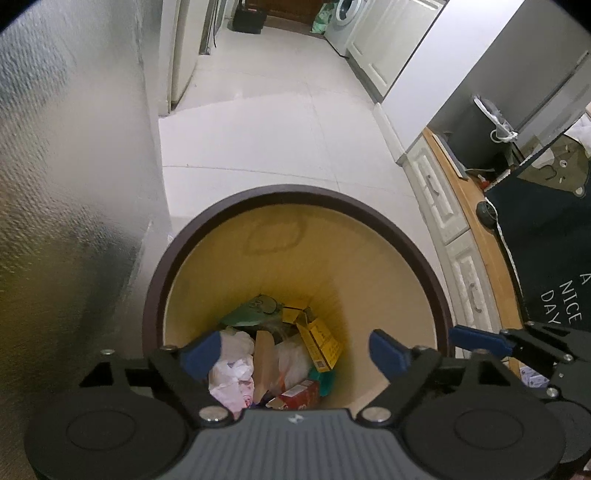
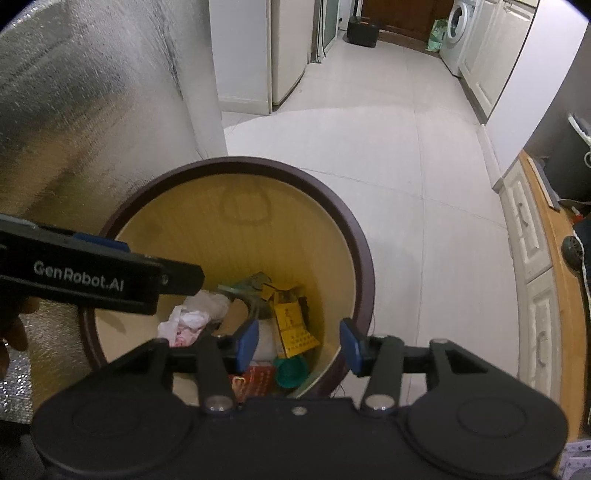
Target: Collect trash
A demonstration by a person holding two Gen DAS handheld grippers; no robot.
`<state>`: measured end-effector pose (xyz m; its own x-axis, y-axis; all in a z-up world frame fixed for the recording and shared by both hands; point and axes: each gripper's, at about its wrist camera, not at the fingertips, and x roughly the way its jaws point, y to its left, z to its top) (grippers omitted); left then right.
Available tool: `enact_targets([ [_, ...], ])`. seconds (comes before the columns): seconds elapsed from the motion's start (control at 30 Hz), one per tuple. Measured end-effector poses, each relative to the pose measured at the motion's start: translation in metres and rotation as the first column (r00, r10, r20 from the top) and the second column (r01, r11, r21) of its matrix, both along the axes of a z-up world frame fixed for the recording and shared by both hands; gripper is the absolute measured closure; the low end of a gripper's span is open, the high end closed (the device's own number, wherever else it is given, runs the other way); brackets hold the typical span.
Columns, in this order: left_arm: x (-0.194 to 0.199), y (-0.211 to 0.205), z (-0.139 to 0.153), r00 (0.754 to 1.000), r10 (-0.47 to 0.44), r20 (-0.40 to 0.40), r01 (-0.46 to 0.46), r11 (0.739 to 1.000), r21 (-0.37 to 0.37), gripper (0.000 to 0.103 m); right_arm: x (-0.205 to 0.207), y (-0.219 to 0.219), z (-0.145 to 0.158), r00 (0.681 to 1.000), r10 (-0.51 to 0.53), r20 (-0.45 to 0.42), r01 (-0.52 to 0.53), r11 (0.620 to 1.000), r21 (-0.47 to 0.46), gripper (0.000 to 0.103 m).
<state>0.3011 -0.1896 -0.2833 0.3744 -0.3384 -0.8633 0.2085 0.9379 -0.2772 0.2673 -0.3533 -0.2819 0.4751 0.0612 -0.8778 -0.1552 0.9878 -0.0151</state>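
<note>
We look down into the bin point(image 1: 295, 195), standing on the floor point(image 1: 277, 140) just beside the wall point(image 1: 74, 184) on its left. In its bottom lie a crumpled bag point(image 1: 236, 373) to the left, a flat box point(image 1: 321, 345) to the right, a carton point(image 1: 299, 395) at the near edge. Right of the bin runs a cabinet point(image 1: 443, 206) with a mat point(image 1: 546, 236) on its top. At the floor's far right corner stands a washing machine point(image 1: 343, 22)

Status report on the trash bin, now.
Left tongs open, empty, above bin. Right tongs open, empty, same place. Trash inside: yellow box, white wrappers, red carton. Nothing blocking the opening.
</note>
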Motion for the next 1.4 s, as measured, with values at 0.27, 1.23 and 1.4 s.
enact_targets([
  [0.27, -0.021, 0.008, 0.028, 1.000, 0.008, 0.024, -0.009, 0.999, 0.046, 0.000, -0.024, -0.006, 0.030, 0.999, -0.005, 0.045, 0.004, 1.000, 0.015, 0.037],
  [1.23, -0.155, 0.045, 0.196, 0.951, -0.082, 0.299, 0.061, 0.995, 0.078, 0.000, -0.153, -0.016, 0.179, 0.929, -0.197, 0.312, 0.175, 0.980, 0.096, 0.001],
  [1.4, -0.188, 0.064, 0.222, 0.931, -0.086, 0.356, 0.067, 0.996, 0.065, 0.000, -0.187, -0.005, 0.205, 0.911, -0.184, 0.369, 0.159, 0.982, 0.097, 0.001],
])
